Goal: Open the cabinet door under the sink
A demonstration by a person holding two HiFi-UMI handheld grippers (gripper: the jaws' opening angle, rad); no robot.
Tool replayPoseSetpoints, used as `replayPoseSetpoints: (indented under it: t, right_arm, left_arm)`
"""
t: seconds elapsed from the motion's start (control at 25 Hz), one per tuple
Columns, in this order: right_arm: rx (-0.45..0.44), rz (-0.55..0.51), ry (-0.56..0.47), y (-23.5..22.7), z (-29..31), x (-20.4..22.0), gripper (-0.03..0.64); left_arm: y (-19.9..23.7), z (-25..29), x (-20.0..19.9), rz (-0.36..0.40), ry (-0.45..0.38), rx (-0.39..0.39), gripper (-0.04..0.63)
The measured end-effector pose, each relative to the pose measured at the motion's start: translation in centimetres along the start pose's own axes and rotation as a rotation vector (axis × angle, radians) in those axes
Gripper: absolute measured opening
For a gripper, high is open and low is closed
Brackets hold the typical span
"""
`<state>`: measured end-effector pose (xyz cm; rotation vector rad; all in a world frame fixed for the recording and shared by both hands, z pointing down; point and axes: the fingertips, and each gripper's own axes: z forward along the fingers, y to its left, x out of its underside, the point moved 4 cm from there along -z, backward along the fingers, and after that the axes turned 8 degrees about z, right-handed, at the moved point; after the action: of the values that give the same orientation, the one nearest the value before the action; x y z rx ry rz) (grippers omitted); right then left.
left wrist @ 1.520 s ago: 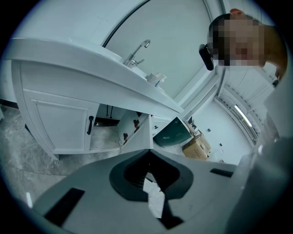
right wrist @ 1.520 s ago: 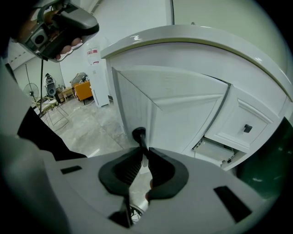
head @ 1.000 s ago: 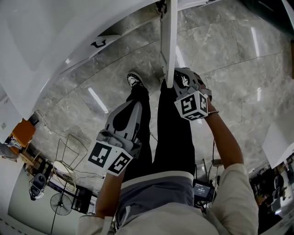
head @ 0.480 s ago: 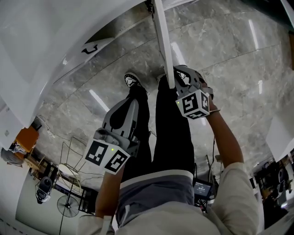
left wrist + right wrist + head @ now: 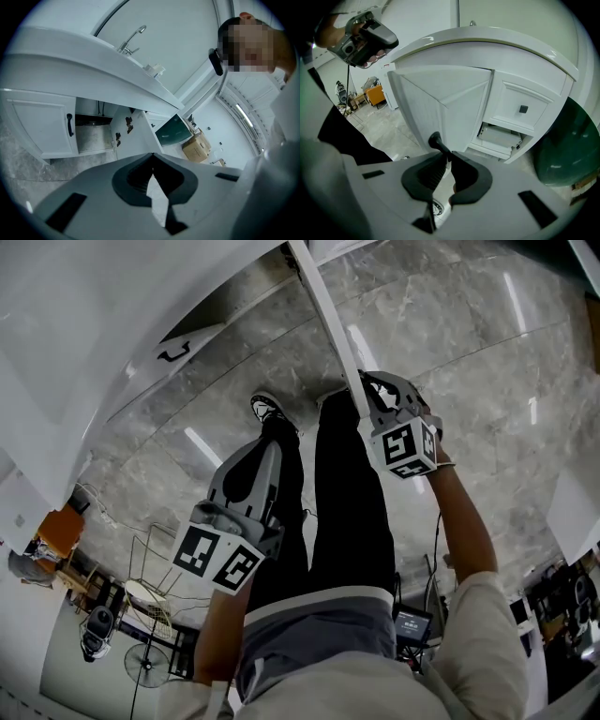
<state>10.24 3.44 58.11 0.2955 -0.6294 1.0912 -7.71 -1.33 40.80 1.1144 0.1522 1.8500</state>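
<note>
To the left, the left gripper (image 5: 269,448) hangs over the person's black trouser leg (image 5: 286,521), pointing down at a shoe (image 5: 272,407) on the marble floor (image 5: 450,334). Its claw is closed tip to tip, with nothing in it. Its own camera looks across at the sink unit. A tap (image 5: 132,38) stands on the counter, a closed door (image 5: 37,126) with a dark pull sits below at the far left, and just beside that is the open space (image 5: 93,136) under the sink.

In the middle, the cabinet door (image 5: 323,320) stands out from the unit. From above it shows edge-on as a thin white strip running down to the right gripper (image 5: 370,399). That claw is narrow, pinched on the door's dark handle (image 5: 437,142). In the right gripper view the door panel stands angled out from its frame. Right of it is a drawer (image 5: 525,110) with a square knob.
</note>
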Motion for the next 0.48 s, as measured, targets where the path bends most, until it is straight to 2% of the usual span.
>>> replayPoseSetpoints:
  t: [0.48]
  right_arm:
    - [-0.048,-0.029,-0.014,-3.1,-0.8,0.9,0.043]
  left_arm:
    - [-1.2,2.3,0.0,0.014,0.026,0.014,-0.002]
